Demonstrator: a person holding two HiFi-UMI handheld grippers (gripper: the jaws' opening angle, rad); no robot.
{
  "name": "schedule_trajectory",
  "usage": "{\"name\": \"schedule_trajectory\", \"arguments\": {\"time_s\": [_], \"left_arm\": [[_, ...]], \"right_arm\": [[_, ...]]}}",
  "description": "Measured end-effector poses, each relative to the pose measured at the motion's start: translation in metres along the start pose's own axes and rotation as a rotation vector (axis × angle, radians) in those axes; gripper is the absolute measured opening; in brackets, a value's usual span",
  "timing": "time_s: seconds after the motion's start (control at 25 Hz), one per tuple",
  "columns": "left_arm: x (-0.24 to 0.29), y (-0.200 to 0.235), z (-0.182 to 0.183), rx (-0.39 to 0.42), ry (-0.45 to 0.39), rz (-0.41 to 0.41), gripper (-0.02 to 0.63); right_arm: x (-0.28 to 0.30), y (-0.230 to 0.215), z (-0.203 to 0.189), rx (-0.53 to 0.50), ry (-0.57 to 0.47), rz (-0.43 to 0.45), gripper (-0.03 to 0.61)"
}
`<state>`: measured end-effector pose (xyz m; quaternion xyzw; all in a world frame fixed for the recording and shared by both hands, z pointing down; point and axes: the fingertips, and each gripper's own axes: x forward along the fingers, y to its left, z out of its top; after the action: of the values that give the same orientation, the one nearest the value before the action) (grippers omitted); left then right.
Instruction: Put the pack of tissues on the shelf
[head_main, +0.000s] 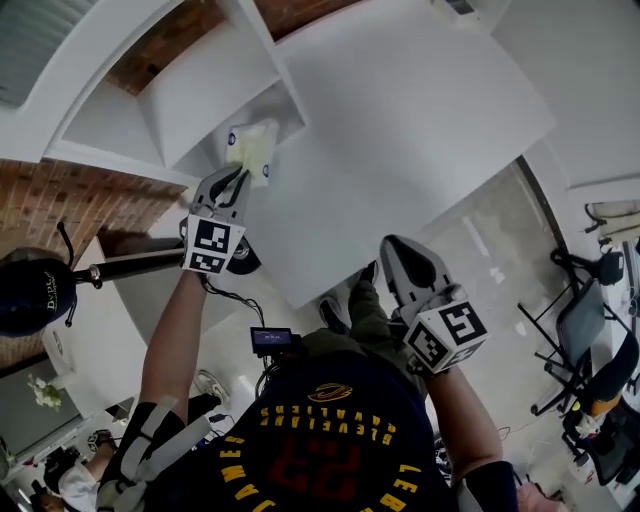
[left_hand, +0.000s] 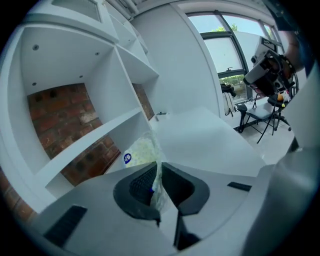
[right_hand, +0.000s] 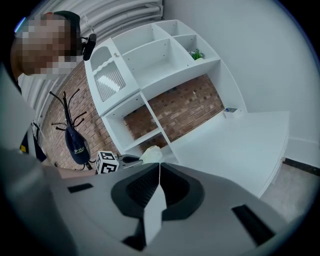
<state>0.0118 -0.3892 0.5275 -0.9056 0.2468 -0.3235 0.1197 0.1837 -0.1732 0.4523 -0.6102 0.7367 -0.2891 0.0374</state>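
The pack of tissues (head_main: 252, 148), pale yellow-green in clear wrap with a blue logo, hangs at the mouth of a low compartment of the white shelf unit (head_main: 205, 95). My left gripper (head_main: 238, 180) is shut on the pack's near edge. In the left gripper view the pack (left_hand: 142, 149) sticks out past the jaws (left_hand: 157, 172), just beside a white shelf board (left_hand: 90, 134) with brick behind. My right gripper (head_main: 392, 248) is held lower and to the right, shut with nothing in it. In the right gripper view (right_hand: 160, 170) the pack (right_hand: 152, 154) shows by the shelf unit (right_hand: 150, 65).
A white desk top (head_main: 400, 130) runs out from the shelf unit. A coat stand with a dark cap (head_main: 30, 290) stands at the left. Chairs (head_main: 590, 330) stand at the far right. A small plant (right_hand: 196, 54) sits in an upper compartment.
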Motion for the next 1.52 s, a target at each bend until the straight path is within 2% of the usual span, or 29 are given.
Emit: {"name": "schedule_trajectory", "arguments": {"time_s": [0.28, 0.56, 1.08, 1.24, 1.36, 1.52], "left_arm": [[0.044, 0.018, -0.011, 0.012, 0.050, 0.003, 0.032], [0.082, 0.043, -0.017, -0.037, 0.096, 0.040, 0.032], [0.131, 0.070, -0.042, -0.022, 0.191, 0.039, 0.034], [0.142, 0.071, -0.058, -0.067, 0.234, 0.037, 0.034], [0.145, 0.078, -0.067, -0.095, 0.268, 0.072, 0.035], [0.143, 0.082, -0.068, -0.051, 0.295, 0.129, 0.097]], "right_arm": [[0.014, -0.020, 0.003, 0.022, 0.015, -0.016, 0.009], [0.023, -0.037, 0.007, 0.036, 0.028, -0.020, 0.009], [0.026, -0.063, 0.008, 0.073, 0.032, -0.041, 0.009], [0.022, -0.067, 0.010, 0.078, 0.026, -0.051, 0.009], [0.019, -0.068, 0.009, 0.080, 0.024, -0.056, 0.009], [0.014, -0.069, 0.007, 0.090, 0.019, -0.067, 0.009]]}}
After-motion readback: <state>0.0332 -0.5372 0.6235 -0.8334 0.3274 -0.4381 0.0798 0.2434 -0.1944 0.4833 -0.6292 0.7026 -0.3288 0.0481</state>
